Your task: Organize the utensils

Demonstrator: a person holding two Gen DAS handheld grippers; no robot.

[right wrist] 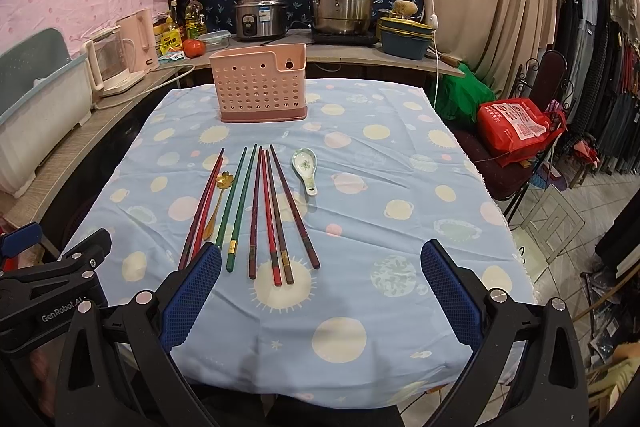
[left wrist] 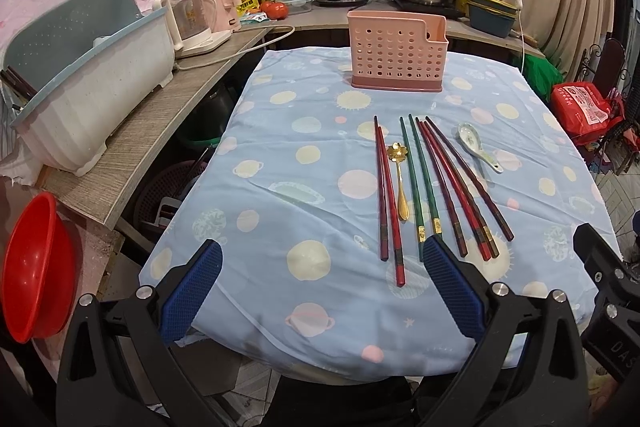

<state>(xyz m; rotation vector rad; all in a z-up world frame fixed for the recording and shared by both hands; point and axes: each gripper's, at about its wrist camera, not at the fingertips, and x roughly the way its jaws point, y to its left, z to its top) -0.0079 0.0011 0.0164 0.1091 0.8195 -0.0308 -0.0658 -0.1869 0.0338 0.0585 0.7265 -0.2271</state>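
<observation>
Two claws are in my feeds, both hovering at the near edge of the counter (right wrist: 400, 163) with its blue planet-print cloth: my left claw (left wrist: 322, 291) has its blue pads spread wide with nothing between them, and my right claw (right wrist: 320, 291) is spread just as wide and equally empty. From the right wrist view I can also see the left claw's black frame at the lower left. Ahead of both lie the utensils, set out roughly side by side on the cloth and running lengthwise away from me. Farthest left is a pair of red chopsticks (left wrist: 386, 199), touching each other; just beside them lies a gold spoon (left wrist: 400, 183) with a flower-shaped bowl pointing away from me. Next comes a pair of green chopsticks (left wrist: 420, 187), then a fan of four dark red chopsticks (left wrist: 460, 187) whose far tips sit close together and whose near ends spread apart. A white ceramic spoon (left wrist: 476, 145) with a green pattern rests near the far tips of that fan, a little apart to the right. In the left wrist view my right-hand pad covers the near end of one green chopstick; I cannot tell whether it touches. Beyond the utensils, near the far edge of the cloth, a pink perforated holder (left wrist: 396, 51) stands upright, well apart from them.
</observation>
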